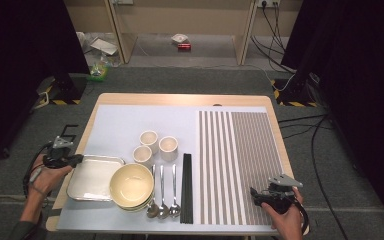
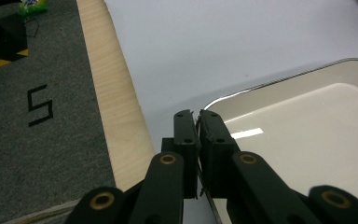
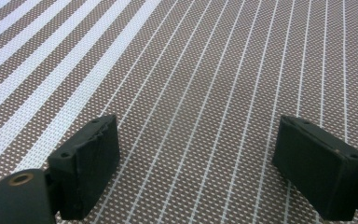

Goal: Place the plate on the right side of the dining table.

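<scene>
The tray (image 1: 91, 178) lies at the lower left of the high view, on the tabletop (image 1: 125, 125), with the stacked bowls (image 1: 131, 186) overlapping its right edge. In the left gripper view, the left tongs (image 2: 196, 116) are clamped on the rim of the tray's near left corner. Right of the bowls lie three spoons (image 1: 163, 192) and black chopsticks (image 1: 186, 187); three cups (image 1: 156, 145) stand above them. At lower right, the right tongs (image 3: 196, 163) hover wide apart over the striped mat (image 1: 240, 165), holding nothing.
</scene>
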`<state>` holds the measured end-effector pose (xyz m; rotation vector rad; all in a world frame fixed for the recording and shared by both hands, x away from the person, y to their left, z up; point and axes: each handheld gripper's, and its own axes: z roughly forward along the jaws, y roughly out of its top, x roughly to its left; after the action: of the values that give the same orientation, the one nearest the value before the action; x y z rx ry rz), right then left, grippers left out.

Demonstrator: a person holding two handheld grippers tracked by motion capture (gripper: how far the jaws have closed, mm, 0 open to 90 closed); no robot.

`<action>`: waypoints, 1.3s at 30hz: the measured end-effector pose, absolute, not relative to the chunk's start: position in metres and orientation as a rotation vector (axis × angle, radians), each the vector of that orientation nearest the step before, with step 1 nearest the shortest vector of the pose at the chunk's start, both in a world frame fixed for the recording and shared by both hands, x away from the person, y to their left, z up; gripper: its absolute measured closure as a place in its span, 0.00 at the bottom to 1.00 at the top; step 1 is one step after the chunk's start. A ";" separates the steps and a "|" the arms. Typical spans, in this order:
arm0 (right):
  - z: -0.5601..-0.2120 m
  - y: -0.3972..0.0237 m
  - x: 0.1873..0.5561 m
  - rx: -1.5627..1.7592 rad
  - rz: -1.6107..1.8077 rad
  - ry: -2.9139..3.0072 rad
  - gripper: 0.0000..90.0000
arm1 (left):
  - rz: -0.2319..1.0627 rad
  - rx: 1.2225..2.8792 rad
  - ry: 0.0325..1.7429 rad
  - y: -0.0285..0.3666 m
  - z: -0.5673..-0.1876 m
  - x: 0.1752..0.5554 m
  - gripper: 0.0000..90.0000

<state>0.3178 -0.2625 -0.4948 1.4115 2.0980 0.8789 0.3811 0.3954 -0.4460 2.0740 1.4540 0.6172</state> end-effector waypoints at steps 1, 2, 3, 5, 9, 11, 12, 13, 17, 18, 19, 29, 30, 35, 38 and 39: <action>-0.495 -0.263 0.318 1.411 0.879 2.098 0.16 | 0.618 2.071 1.460 0.398 -0.446 0.380 0.96; -0.495 -0.263 0.318 1.411 0.879 2.098 0.16 | 0.607 2.061 1.473 0.401 -0.446 0.379 0.96; -0.495 -0.263 0.318 1.411 0.879 2.098 0.16 | 0.600 2.052 1.481 0.405 -0.446 0.377 0.96; -0.495 -0.263 0.318 1.412 0.879 2.098 0.16 | 0.601 2.031 1.499 0.412 -0.446 0.374 0.96; -0.495 -0.263 0.318 1.412 0.879 2.098 0.16 | 0.573 1.990 1.541 0.424 -0.448 0.369 0.96; -0.495 -0.263 0.318 1.412 0.879 2.098 0.16 | 0.553 1.964 1.553 0.426 -0.449 0.368 0.96; -0.495 -0.263 0.318 1.412 0.879 2.098 0.16 | 0.538 1.950 1.559 0.428 -0.449 0.368 0.96; -0.495 -0.263 0.318 1.412 0.879 2.098 0.16 | 0.532 1.939 1.564 0.428 -0.450 0.368 0.96; -0.495 -0.263 0.318 1.411 0.878 2.098 0.16 | 0.519 1.904 1.585 0.430 -0.451 0.368 0.94; -0.495 -0.263 0.318 1.411 0.878 2.098 0.16 | 0.514 1.895 1.591 0.430 -0.451 0.368 0.94; -0.495 -0.263 0.318 1.412 0.879 2.098 0.16 | 0.509 1.893 1.600 0.430 -0.452 0.368 0.92; -0.495 -0.263 0.318 1.410 0.883 2.098 0.17 | 0.446 1.812 1.634 0.434 -0.459 0.364 0.85; -0.495 -0.263 0.318 1.410 0.882 2.098 0.16 | 0.437 1.805 1.634 0.436 -0.459 0.363 0.85; -0.495 -0.263 0.318 1.410 0.882 2.099 0.16 | 0.397 1.759 1.647 0.442 -0.460 0.358 0.83; -0.495 -0.263 0.318 1.410 0.882 2.098 0.17 | 0.358 1.751 1.662 0.445 -0.459 0.356 0.83; -0.495 -0.262 0.318 1.410 0.882 2.098 0.16 | 0.349 1.734 1.670 0.444 -0.461 0.356 0.83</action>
<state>0.3179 -0.2625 -0.4950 1.4097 2.0985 0.8817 0.3555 0.4439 -0.4605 1.7344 1.6703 0.3493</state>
